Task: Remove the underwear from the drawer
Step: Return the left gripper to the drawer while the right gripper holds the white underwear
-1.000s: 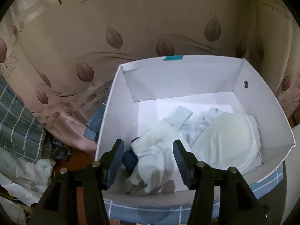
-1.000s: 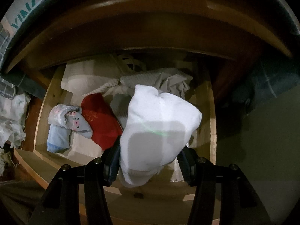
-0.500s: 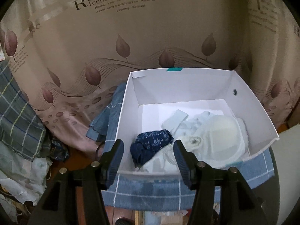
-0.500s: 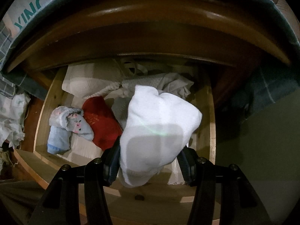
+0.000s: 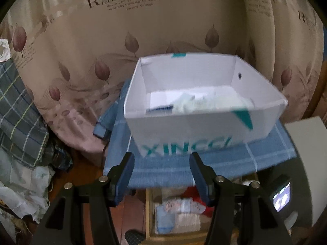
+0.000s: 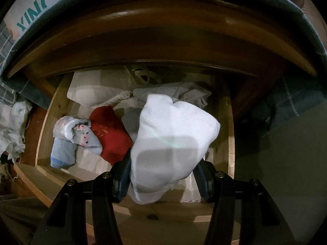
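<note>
In the right wrist view my right gripper [image 6: 163, 175] is shut on a white piece of underwear [image 6: 171, 136] and holds it above the open wooden drawer [image 6: 227, 134]. The drawer holds a red garment [image 6: 110, 134], a grey-pink rolled garment [image 6: 79, 132], a light blue one [image 6: 62, 153] and white folded pieces [image 6: 96, 89]. In the left wrist view my left gripper [image 5: 161, 175] is open and empty, in front of and below a white box [image 5: 184, 130] with pale garments [image 5: 204, 104] inside. The drawer also shows in the left wrist view [image 5: 150, 214], below the gripper.
The white box stands on a blue checked cloth [image 5: 204, 163] over the cabinet top [image 6: 163, 38]. A leaf-print curtain [image 5: 102, 51] hangs behind. Plaid fabric [image 5: 18, 110] and crumpled white material [image 5: 22, 192] lie at the left. A small lit screen [image 5: 283, 196] is at the lower right.
My left gripper let go of a pale garment in the box and pulled back and down, away from it. My right gripper keeps its hold on the white underwear, almost still.
</note>
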`<action>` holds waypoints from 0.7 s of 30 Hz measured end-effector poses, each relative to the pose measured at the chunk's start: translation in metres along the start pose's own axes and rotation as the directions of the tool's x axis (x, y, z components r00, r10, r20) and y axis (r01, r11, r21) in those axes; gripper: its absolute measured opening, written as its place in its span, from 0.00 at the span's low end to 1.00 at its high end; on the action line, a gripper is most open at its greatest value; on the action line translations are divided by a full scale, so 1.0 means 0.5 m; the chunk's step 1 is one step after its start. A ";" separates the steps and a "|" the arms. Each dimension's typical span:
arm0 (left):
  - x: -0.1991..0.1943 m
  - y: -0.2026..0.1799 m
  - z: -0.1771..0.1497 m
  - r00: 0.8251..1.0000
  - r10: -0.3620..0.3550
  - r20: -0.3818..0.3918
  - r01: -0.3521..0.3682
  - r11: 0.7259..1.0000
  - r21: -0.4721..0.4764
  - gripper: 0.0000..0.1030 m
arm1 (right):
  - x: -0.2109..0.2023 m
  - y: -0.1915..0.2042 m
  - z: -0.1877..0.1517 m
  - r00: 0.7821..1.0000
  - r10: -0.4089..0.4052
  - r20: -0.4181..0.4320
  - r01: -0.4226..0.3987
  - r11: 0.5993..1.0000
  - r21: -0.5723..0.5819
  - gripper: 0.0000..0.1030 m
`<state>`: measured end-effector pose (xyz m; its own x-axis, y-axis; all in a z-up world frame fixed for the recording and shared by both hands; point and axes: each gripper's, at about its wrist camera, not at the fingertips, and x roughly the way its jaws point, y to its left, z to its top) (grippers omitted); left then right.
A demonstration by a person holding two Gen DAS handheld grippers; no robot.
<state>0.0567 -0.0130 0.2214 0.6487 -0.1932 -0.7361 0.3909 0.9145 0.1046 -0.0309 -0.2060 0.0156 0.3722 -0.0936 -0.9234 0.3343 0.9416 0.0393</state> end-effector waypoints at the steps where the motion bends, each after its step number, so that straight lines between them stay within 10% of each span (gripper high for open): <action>1: 0.007 0.001 -0.018 1.000 0.001 -0.011 -0.001 1.000 0.003 0.56 | 0.000 0.000 0.000 1.000 -0.001 0.000 0.001 1.000 -0.002 0.49; 21: 0.198 -0.003 -0.247 0.981 0.115 -0.155 -0.125 0.990 -0.058 0.56 | -0.002 0.007 0.000 1.000 -0.004 0.017 0.005 1.000 -0.012 0.49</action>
<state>0.0398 0.0103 0.0655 0.5805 -0.0298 -0.8137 0.2680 0.9506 0.1564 -0.0301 -0.2023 0.0166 0.3858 -0.1033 -0.9168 0.3259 0.9449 0.0307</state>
